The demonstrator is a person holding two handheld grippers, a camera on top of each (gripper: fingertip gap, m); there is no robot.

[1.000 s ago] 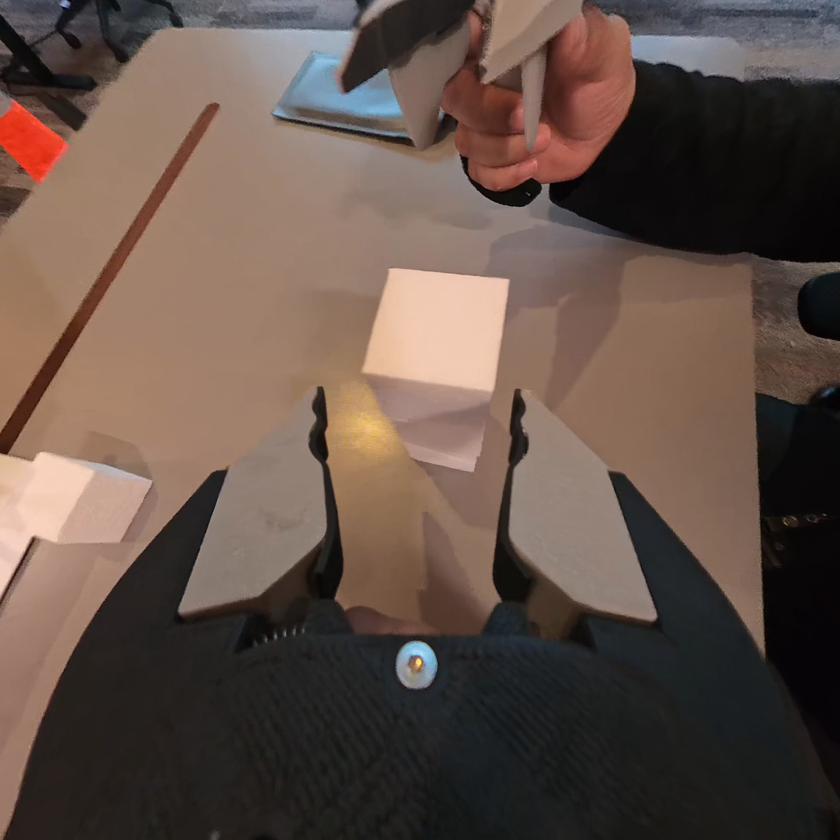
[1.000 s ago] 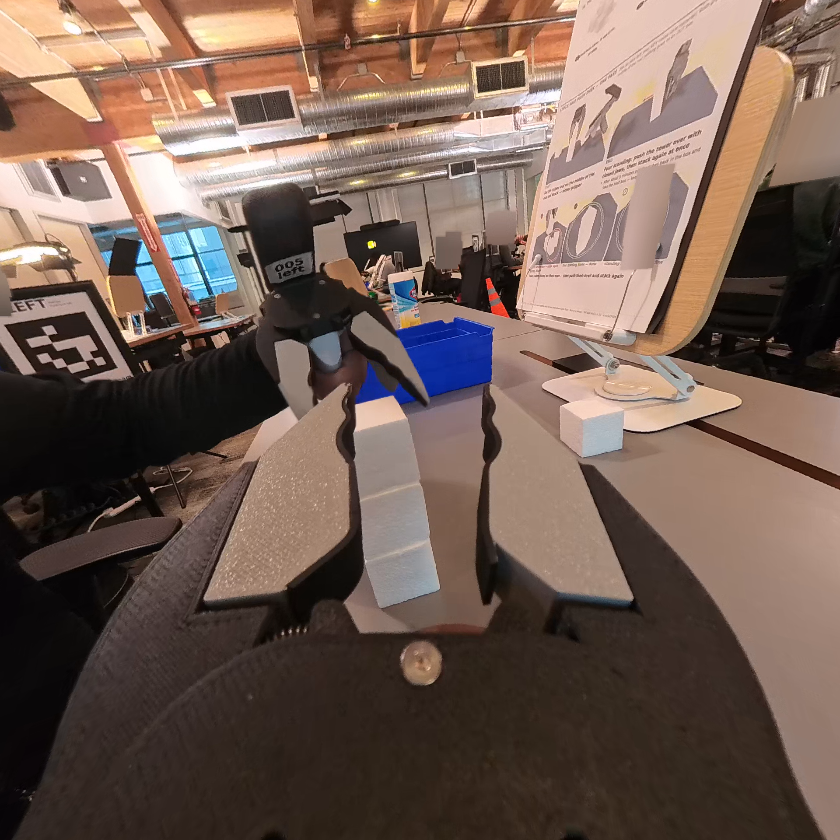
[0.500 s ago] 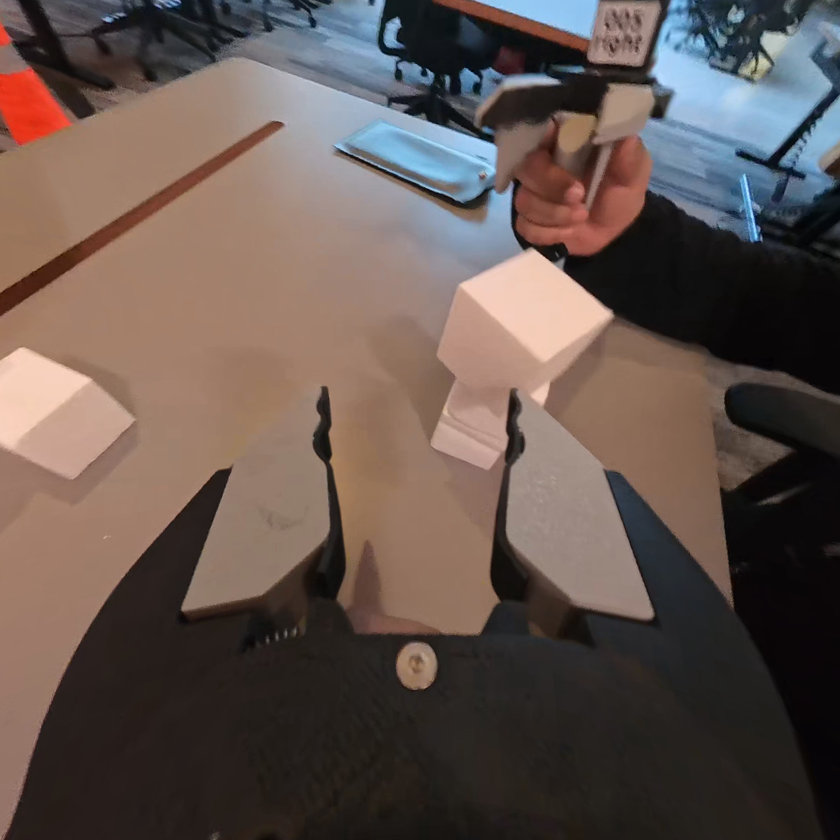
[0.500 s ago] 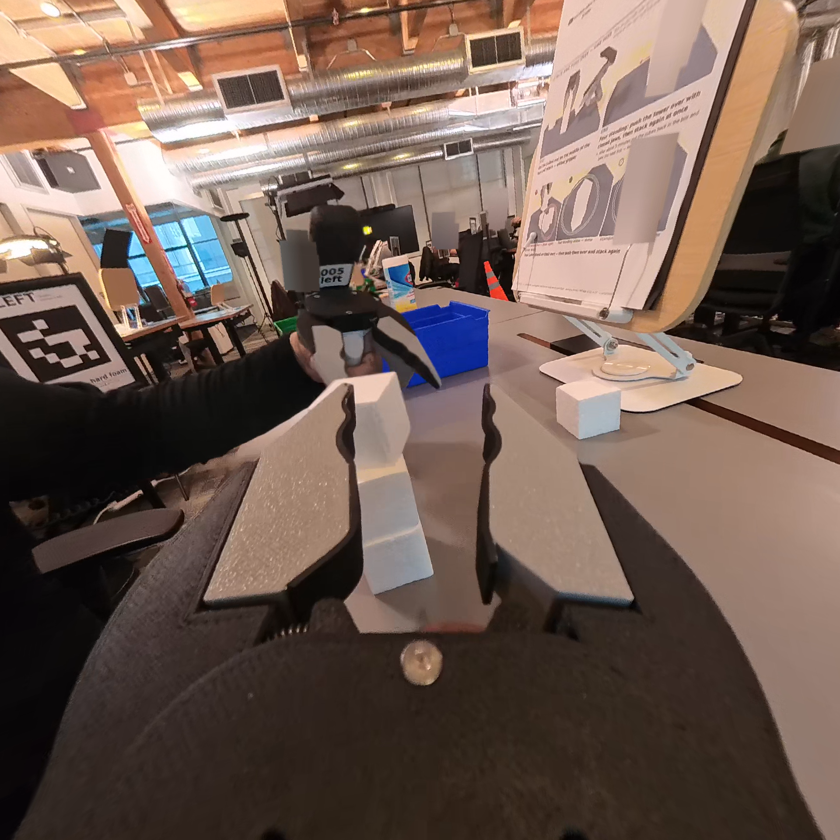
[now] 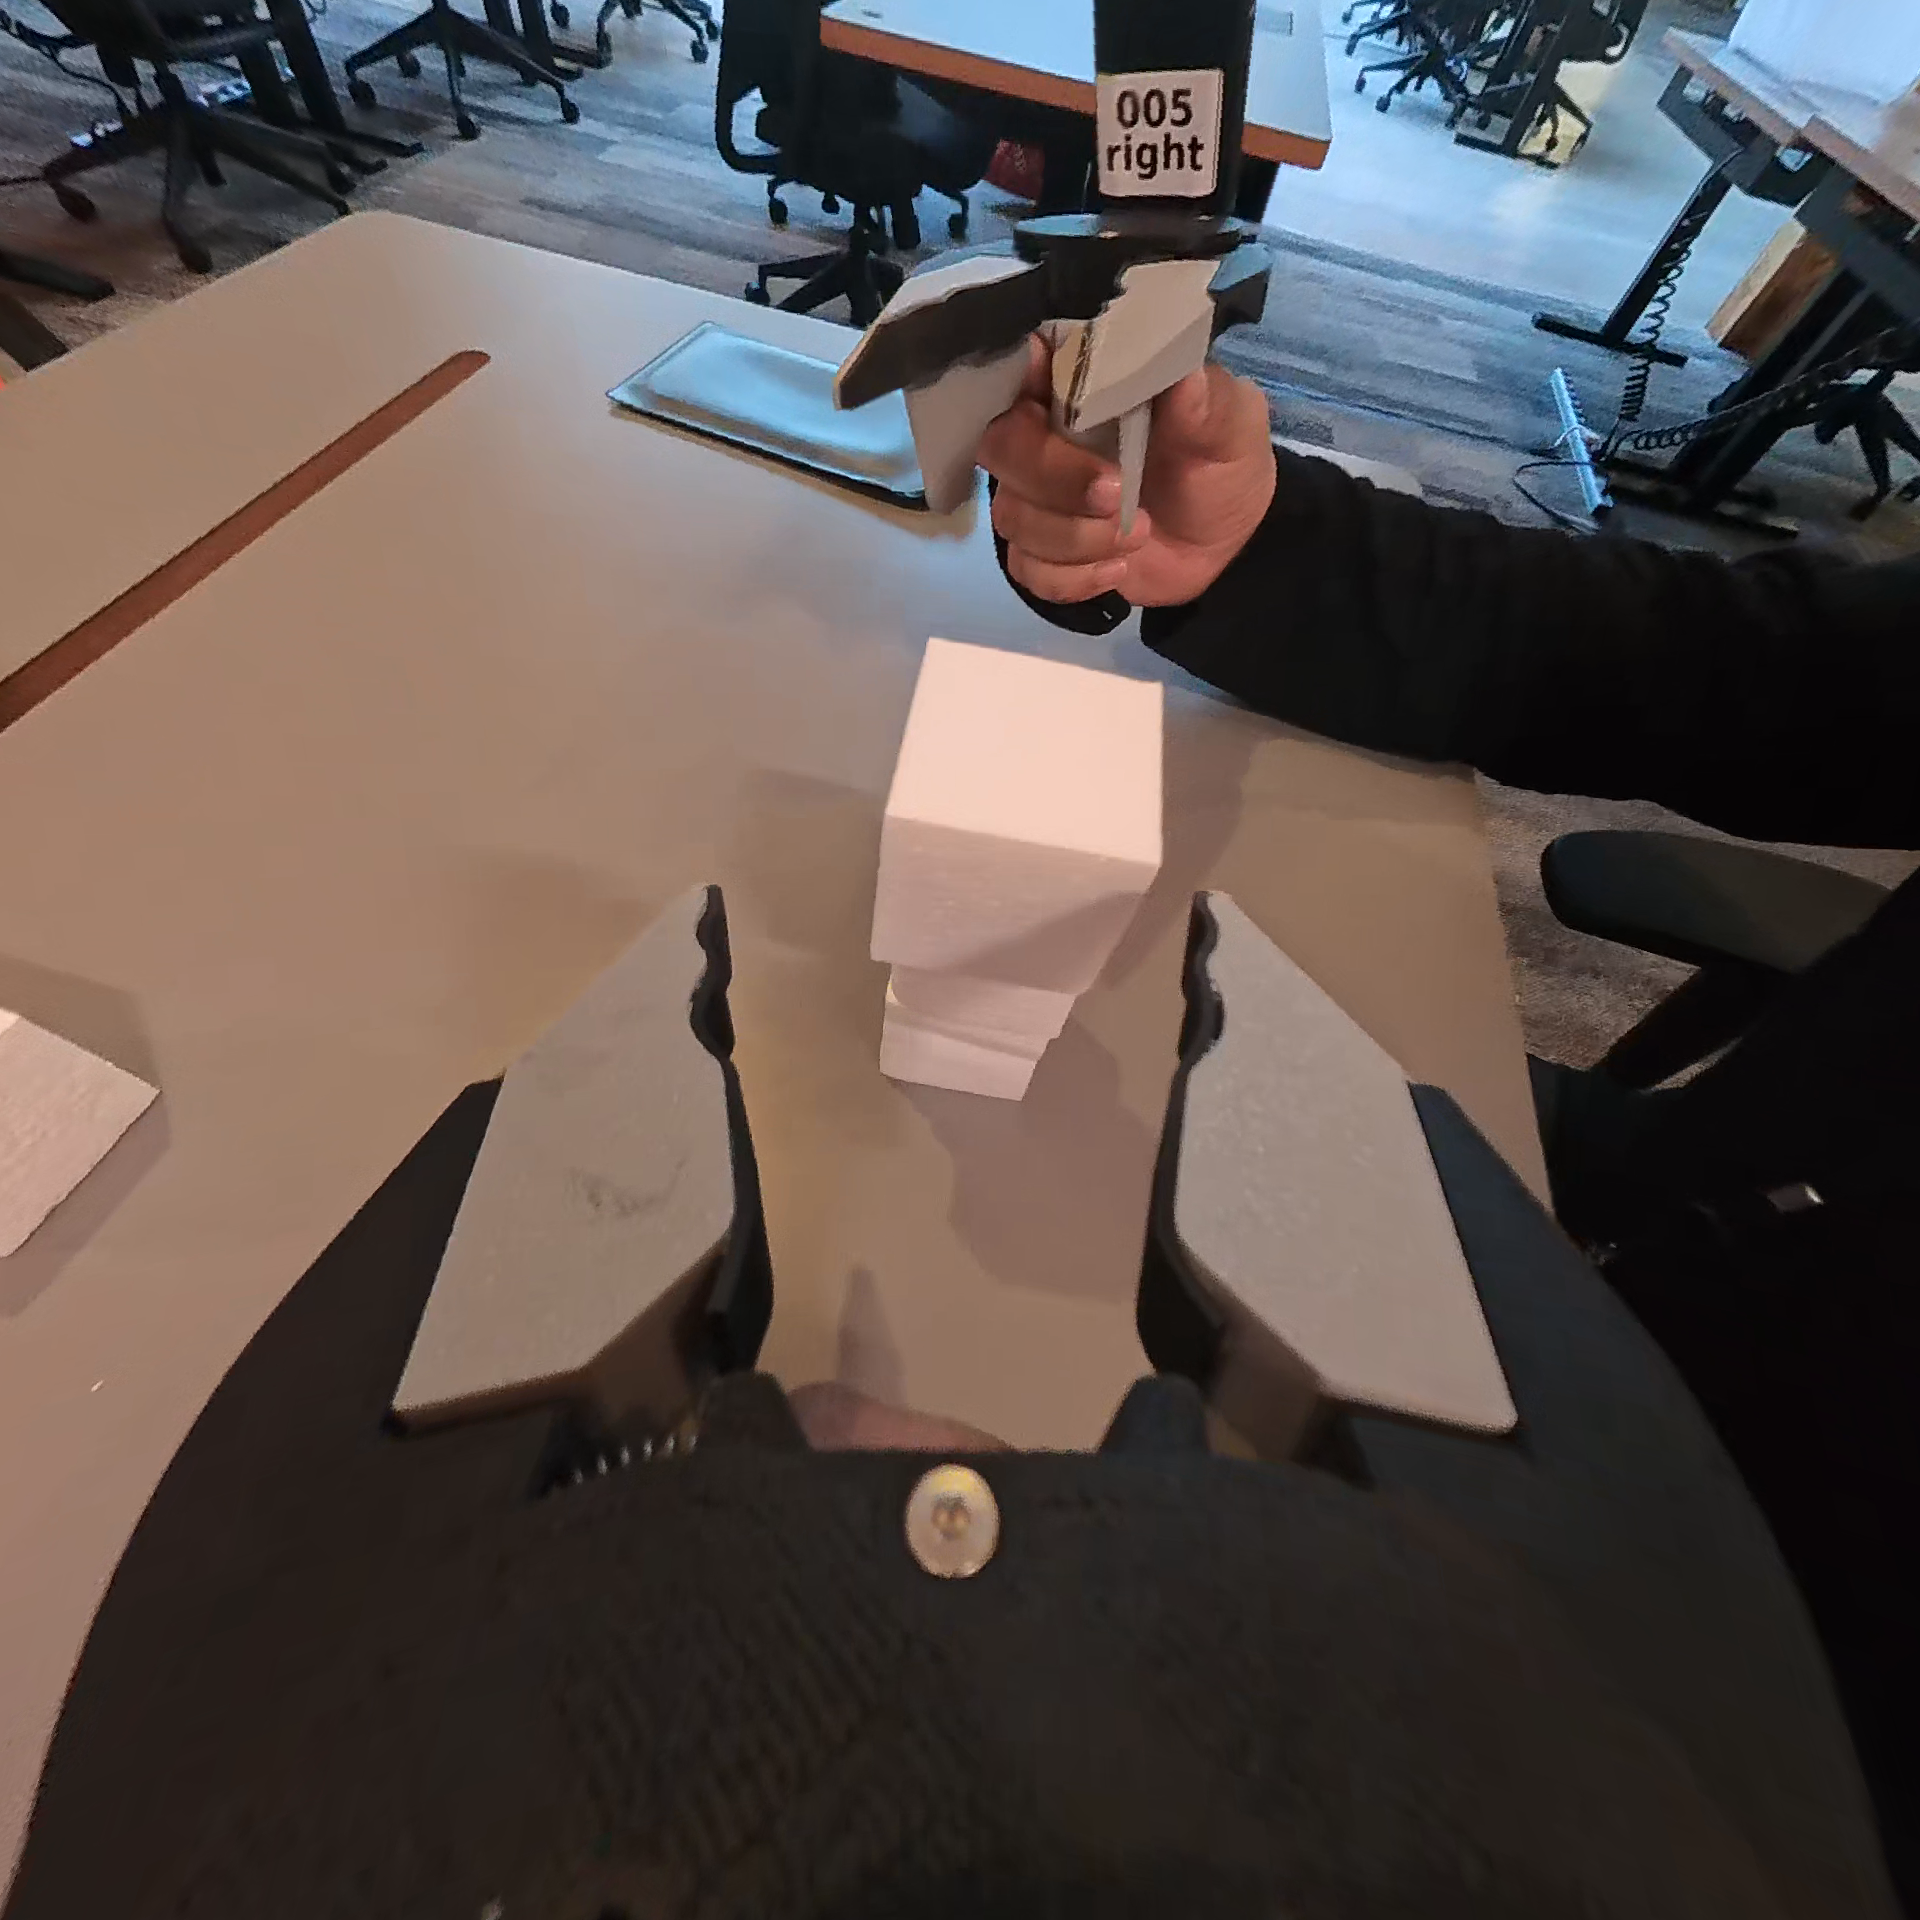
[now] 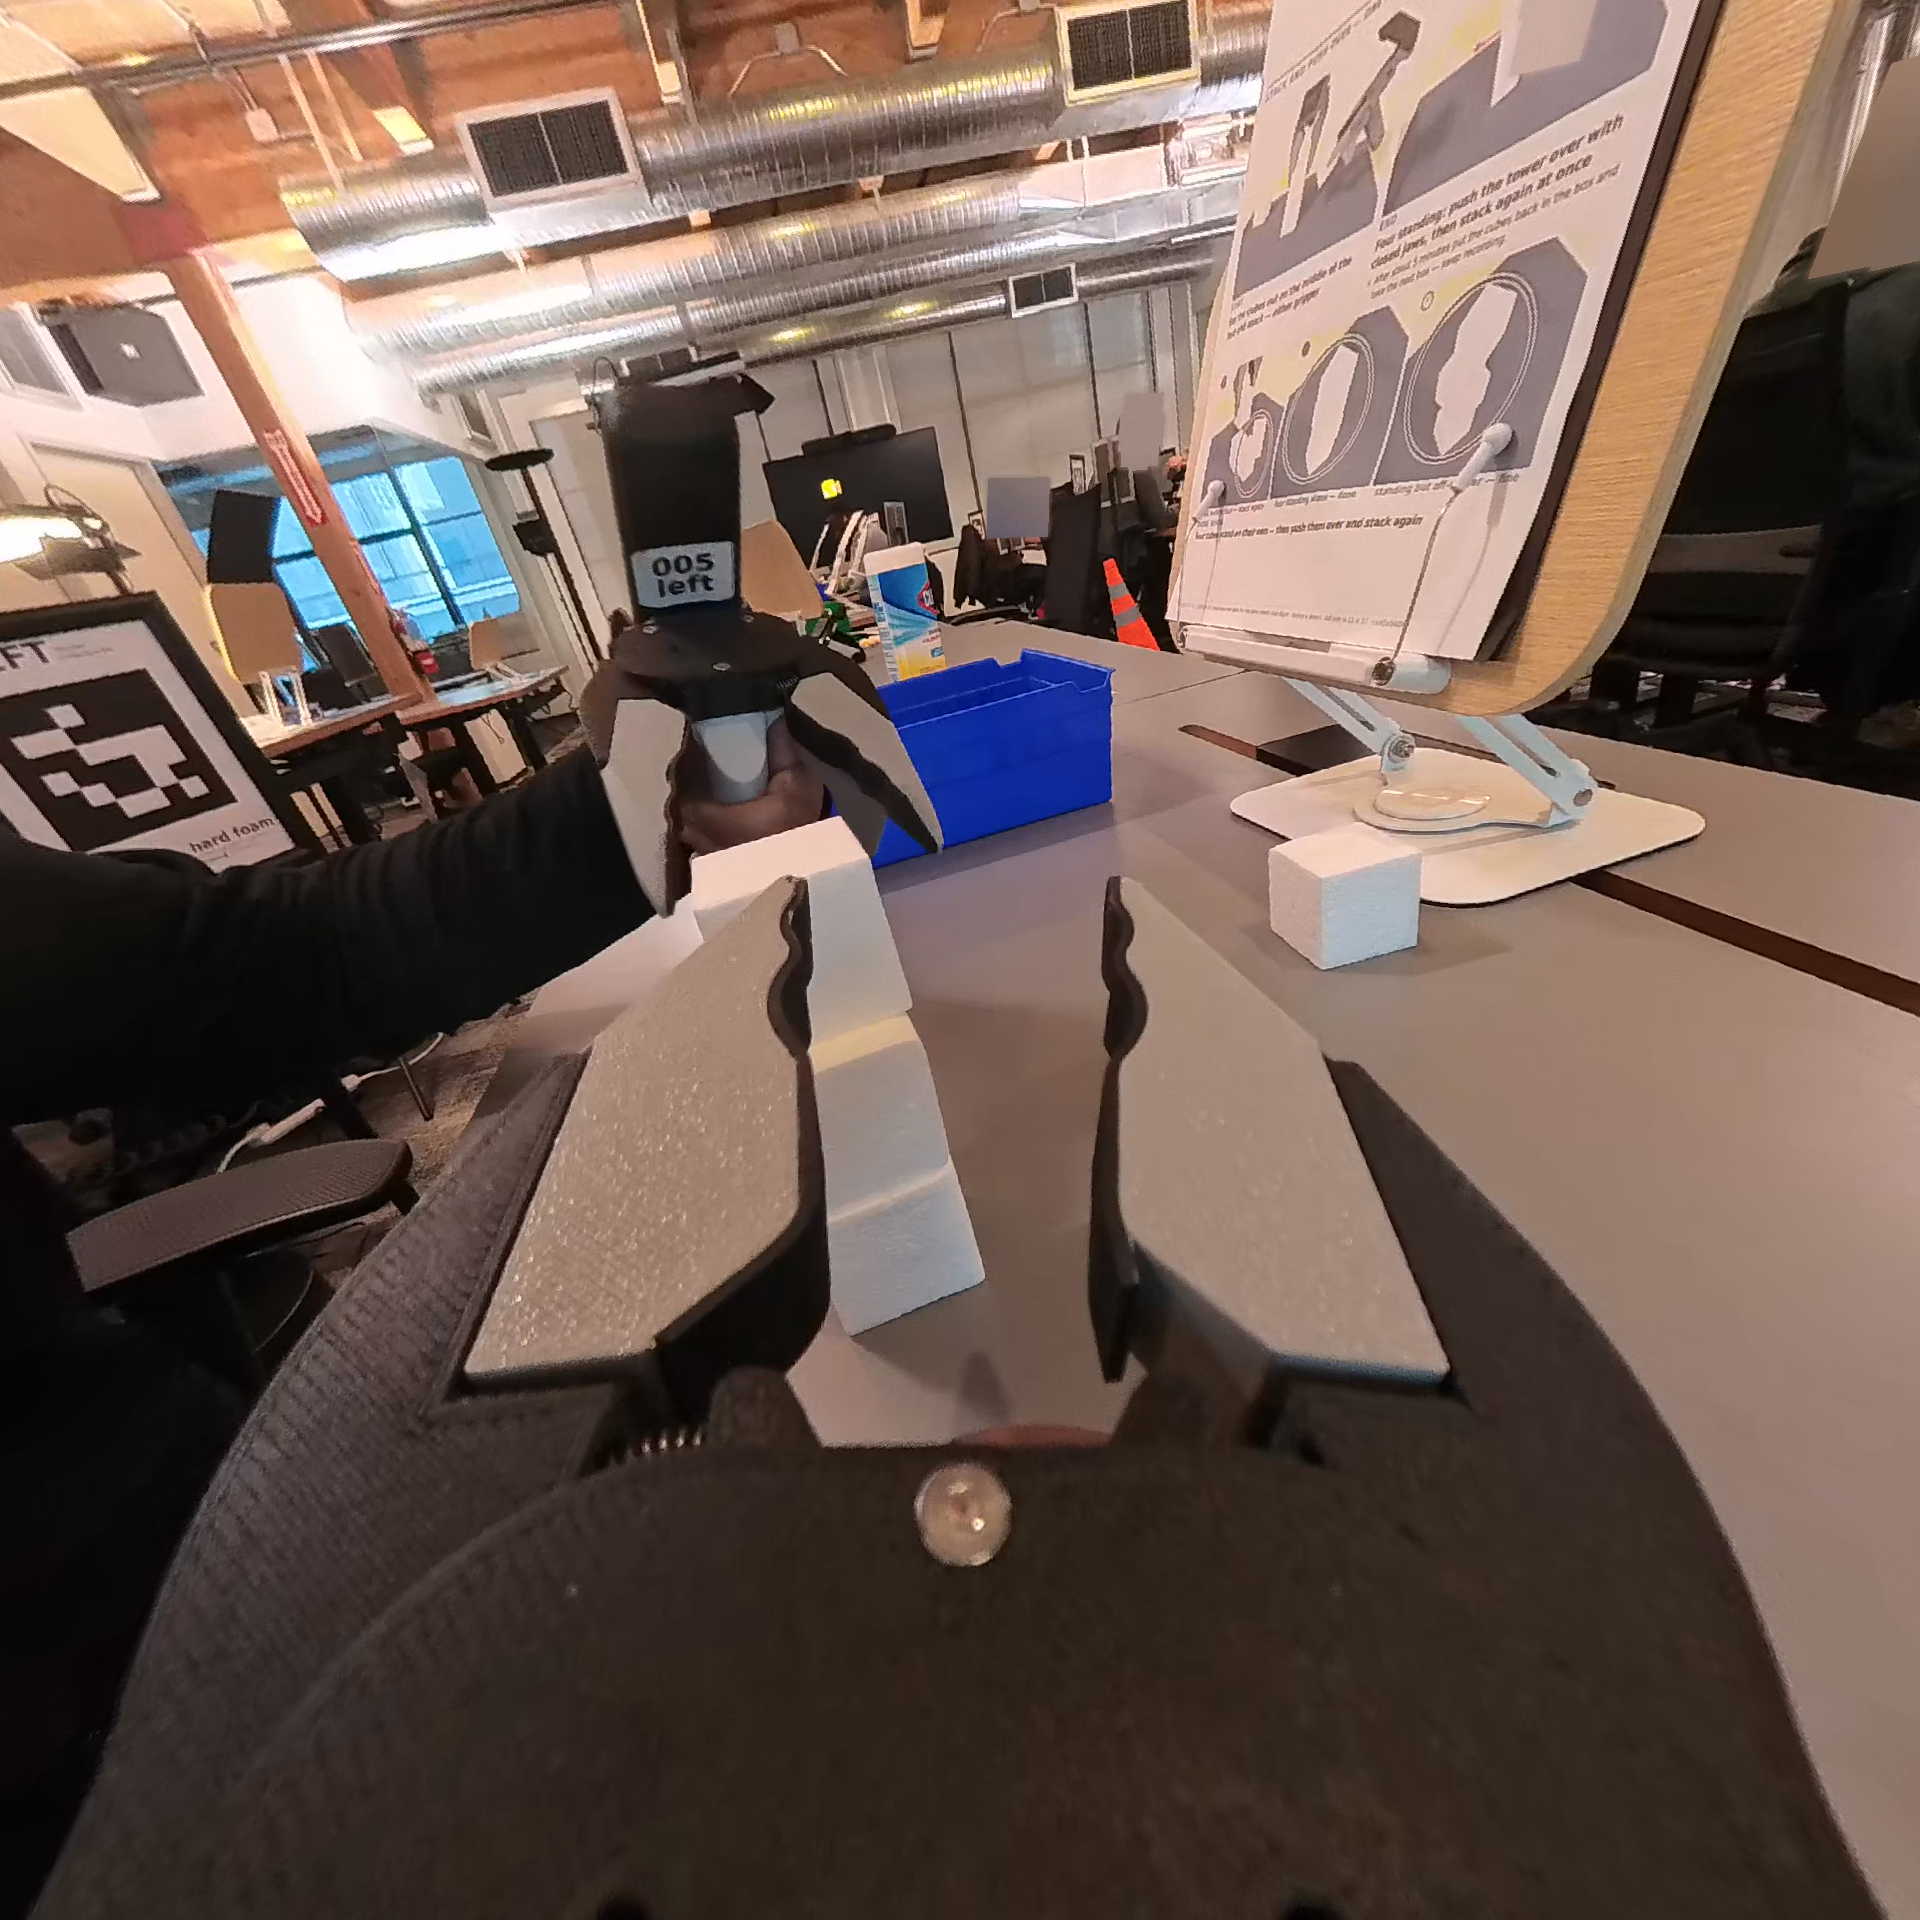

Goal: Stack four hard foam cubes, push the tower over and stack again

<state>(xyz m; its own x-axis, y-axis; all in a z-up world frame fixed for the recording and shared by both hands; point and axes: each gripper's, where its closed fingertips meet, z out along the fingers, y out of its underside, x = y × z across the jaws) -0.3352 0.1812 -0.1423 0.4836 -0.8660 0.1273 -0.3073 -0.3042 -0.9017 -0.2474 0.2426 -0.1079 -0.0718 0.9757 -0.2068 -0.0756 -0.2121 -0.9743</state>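
The tower [image 5: 1013, 883] of three white foam cubes stands on the grey table [image 5: 416, 727] just ahead of the left gripper [image 5: 956, 977], a little to the right of the line between its fingertips and not touched by either. That gripper's fingers are spread wide with nothing between them, which suits a tool held clear of the top cube so the stack bears its own weight.

The right gripper [image 6: 956, 966] is on the tower's far side, raised above the table; its fingers are also parted and hold nothing. From its own camera the tower [image 6: 873, 1091] passes behind its left finger [image 6: 665, 1164], apart from the pads (it looks placed to guard rather than to grip).

The tower's long axis runs upright from the table, though not cleanly: the top cube is twisted and overhangs the two beneath, so the column seems to lean a little.

The fourth cube [image 6: 1340, 894] lies well off to the right gripper's front right, by the foot of the document stand [image 6: 1475, 821]; it is probably the next to fetch.
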